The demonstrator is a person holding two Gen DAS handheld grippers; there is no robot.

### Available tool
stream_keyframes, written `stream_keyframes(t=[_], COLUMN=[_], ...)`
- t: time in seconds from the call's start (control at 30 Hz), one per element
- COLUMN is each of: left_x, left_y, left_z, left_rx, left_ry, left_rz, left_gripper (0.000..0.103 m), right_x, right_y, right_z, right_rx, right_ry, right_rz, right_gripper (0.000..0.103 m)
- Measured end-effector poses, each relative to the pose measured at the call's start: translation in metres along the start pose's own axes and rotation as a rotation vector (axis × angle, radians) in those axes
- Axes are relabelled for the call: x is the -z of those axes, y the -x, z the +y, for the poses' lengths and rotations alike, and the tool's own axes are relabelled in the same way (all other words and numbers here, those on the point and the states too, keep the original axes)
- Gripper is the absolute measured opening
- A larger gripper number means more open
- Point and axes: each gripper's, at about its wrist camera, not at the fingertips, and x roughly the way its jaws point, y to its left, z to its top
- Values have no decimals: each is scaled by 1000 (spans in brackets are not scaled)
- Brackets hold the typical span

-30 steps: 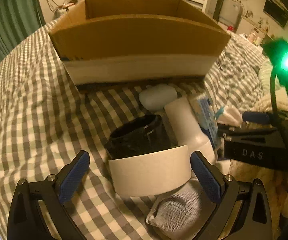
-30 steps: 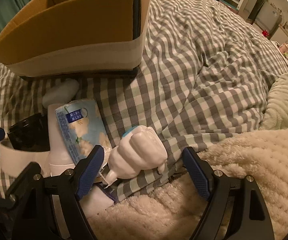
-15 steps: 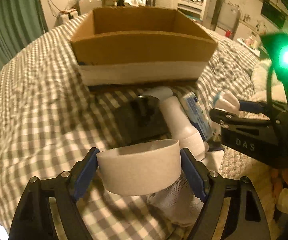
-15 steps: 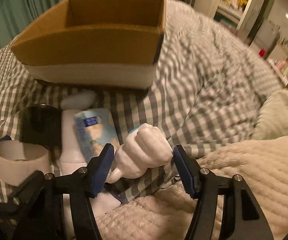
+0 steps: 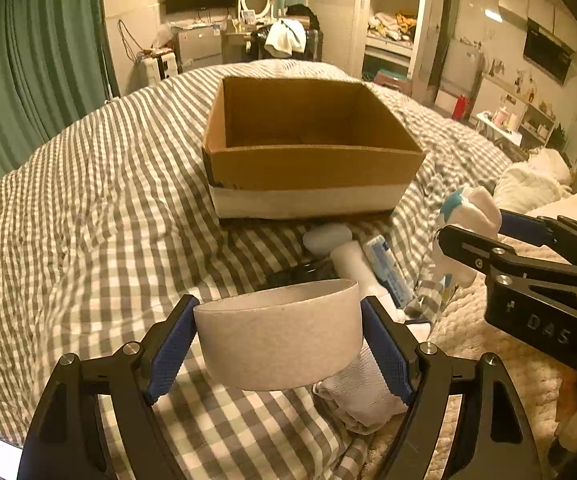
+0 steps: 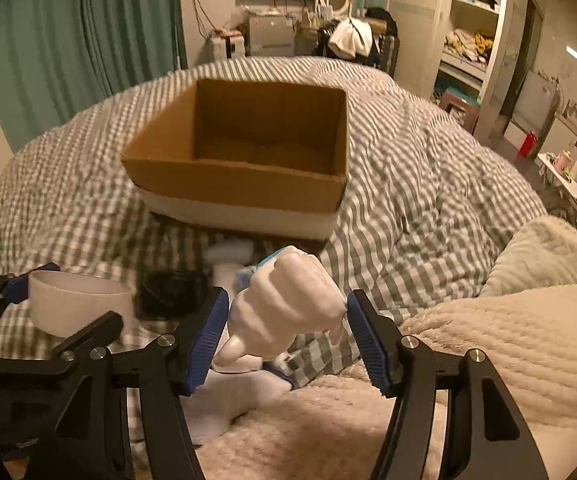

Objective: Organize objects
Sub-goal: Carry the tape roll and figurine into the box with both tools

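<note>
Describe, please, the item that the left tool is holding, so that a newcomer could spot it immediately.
Find the open cardboard box on the checked bedspread. Nearer the camera, the left tool clamps a white ring. Unlike the bottles beside it, it is a short, hollow band, open on top.

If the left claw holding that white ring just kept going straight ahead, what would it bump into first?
Probably the near wall of the cardboard box. The left claw, shut on the white ring, seems to clear the items lying between, though depth is unclear.

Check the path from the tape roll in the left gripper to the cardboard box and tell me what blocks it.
Nothing visible blocks it. The left gripper holds the tape roll lifted above the bed. The bottle and other items lie low on the duvet between roll and box, whose top is open and looks empty.
</note>
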Motion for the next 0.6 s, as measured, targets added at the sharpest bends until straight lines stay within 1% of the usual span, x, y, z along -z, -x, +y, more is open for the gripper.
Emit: stream_keyframes(t=[0.23,0.37,0.6], left_x=[-13,-30,-68], left_y=[28,41,51], left_z=[9,18,29], left_rx=[-11,10,2], left_ry=[18,48,74], left_rz=[-73,-108,-167], left_gripper=[83,83,83], right_x=[-10,-19,-41], right_y=[42,58,69], right_z=[17,21,22], right_rx=[-25,-44,-65], right_ry=[35,42,57], right_rz=[-89,-125,-150], right_gripper=[61,61,61])
